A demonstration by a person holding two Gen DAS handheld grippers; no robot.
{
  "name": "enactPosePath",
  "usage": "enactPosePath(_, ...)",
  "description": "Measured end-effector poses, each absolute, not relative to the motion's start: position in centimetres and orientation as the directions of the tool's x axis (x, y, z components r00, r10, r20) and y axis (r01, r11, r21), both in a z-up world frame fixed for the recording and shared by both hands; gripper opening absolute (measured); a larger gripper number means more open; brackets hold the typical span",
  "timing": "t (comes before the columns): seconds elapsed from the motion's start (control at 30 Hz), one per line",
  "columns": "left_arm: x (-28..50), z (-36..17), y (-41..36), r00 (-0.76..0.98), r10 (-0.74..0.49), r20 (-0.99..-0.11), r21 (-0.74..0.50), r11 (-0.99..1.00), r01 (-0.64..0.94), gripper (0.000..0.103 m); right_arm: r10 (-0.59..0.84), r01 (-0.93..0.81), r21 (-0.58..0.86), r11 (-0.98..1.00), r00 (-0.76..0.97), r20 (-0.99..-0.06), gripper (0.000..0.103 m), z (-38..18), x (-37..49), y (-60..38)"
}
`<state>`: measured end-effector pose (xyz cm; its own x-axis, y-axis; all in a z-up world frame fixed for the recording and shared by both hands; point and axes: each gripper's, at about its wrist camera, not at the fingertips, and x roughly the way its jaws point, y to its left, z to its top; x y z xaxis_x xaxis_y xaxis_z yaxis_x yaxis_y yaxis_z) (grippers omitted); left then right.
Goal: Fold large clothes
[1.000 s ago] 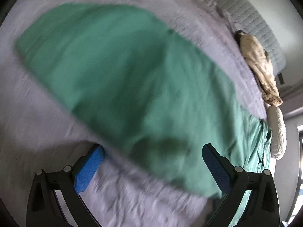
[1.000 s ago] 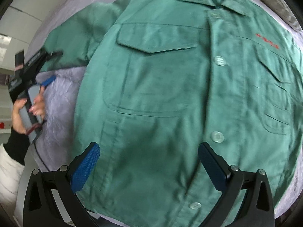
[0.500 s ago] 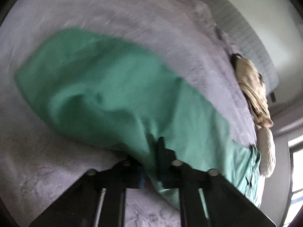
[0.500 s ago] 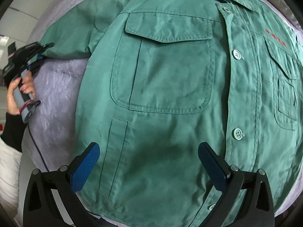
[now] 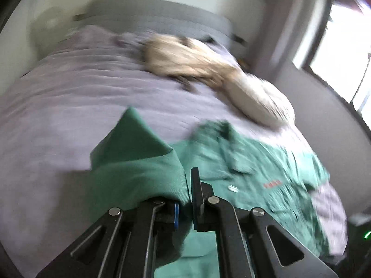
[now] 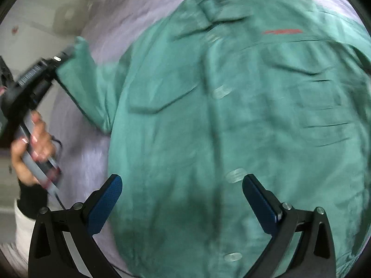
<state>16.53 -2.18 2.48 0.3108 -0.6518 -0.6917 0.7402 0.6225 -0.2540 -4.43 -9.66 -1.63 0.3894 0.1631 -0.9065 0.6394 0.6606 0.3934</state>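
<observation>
A large green button-up shirt (image 6: pixel 231 115) lies front-up on a bed with a lavender cover (image 5: pixel 69 88), its collar (image 5: pixel 227 143) toward the headboard. My left gripper (image 5: pixel 187 185) is shut on the cuff end of the shirt's sleeve (image 5: pixel 139 162) and holds it lifted off the cover. In the right wrist view the left gripper (image 6: pixel 67 54) shows at the left, pinching that sleeve (image 6: pixel 92 85), with a hand (image 6: pixel 34 139) on its handle. My right gripper (image 6: pixel 182 199) hovers open above the shirt's lower front, nothing between its blue pads (image 6: pixel 104 203).
A beige garment or cushion pile (image 5: pixel 208 69) lies near the grey headboard (image 5: pixel 150 16) on the bed's right side. A bright window (image 5: pixel 343 46) is on the right wall. The bed's near edge drops off below the shirt hem.
The left gripper closed on the sleeve, then rose and swung toward the shirt body, lifting the sleeve. The right gripper shifted a little over the shirt front and stayed open.
</observation>
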Motion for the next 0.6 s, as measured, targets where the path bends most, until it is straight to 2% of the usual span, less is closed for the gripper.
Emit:
enactPosePath(0.1, 12.3, -1.3, -8.4, 0.213, -0.592, -0.778, -0.221, 0.575, 0.788, 0.009, 0.093, 0.686, 0.37, 0.626, 0.406, -0.909, 0.103, -1.0, -7.0, -13.5)
enactPosePath(0.2, 9.6, -5.0, -10.1, 0.239, -0.473, -0.848, -0.111, 0.6, 0.792, 0.009, 0.077, 0.712, 0.37, 0.597, 0.408, -0.91, 0.103, -1.0, -9.0, -16.2)
enactPosePath(0.23, 9.0, -5.8, -10.3, 0.252, -0.441, -0.861, -0.079, 0.607, 0.79, 0.013, 0.077, 0.717, 0.369, 0.591, 0.406, -0.911, 0.103, -1.3, -9.5, -16.2)
enactPosePath(0.27, 8.5, -6.6, -10.1, 0.259, -0.403, -0.878, -0.051, 0.617, 0.786, 0.031, 0.091, 0.718, 0.386, 0.58, 0.413, -0.906, 0.103, -1.5, -10.0, -17.0)
enactPosePath(0.3, 8.2, -7.1, -10.3, 0.254, -0.383, -0.888, -0.044, 0.621, 0.782, 0.045, 0.119, 0.712, 0.418, 0.564, 0.43, -0.895, 0.103, -1.8, -10.3, -17.6)
enactPosePath(0.33, 8.0, -7.2, -9.5, 0.261, -0.377, -0.889, -0.04, 0.631, 0.775, 0.067, 0.145, 0.707, 0.445, 0.549, 0.444, -0.884, 0.103, -2.1, -10.4, -18.2)
enactPosePath(0.37, 7.5, -6.5, -8.5, 0.295, -0.378, -0.878, -0.022, 0.646, 0.763, 0.074, 0.165, 0.701, 0.464, 0.541, 0.453, -0.876, 0.103, -2.2, -10.5, -18.7)
enactPosePath(0.5, 6.4, -4.8, -3.7, 0.339, -0.382, -0.86, -0.004, 0.67, 0.742, 0.074, 0.09, 0.681, 0.397, 0.615, 0.44, -0.894, 0.103, -1.0, -8.4, -19.4)
enactPosePath(0.6, 7.9, -4.0, 1.2, 0.446, -0.301, -0.843, 0.058, 0.774, 0.631, 0.074, 0.047, 0.613, 0.339, 0.713, 0.442, -0.896, 0.103, 0.5, -5.0, -18.7)
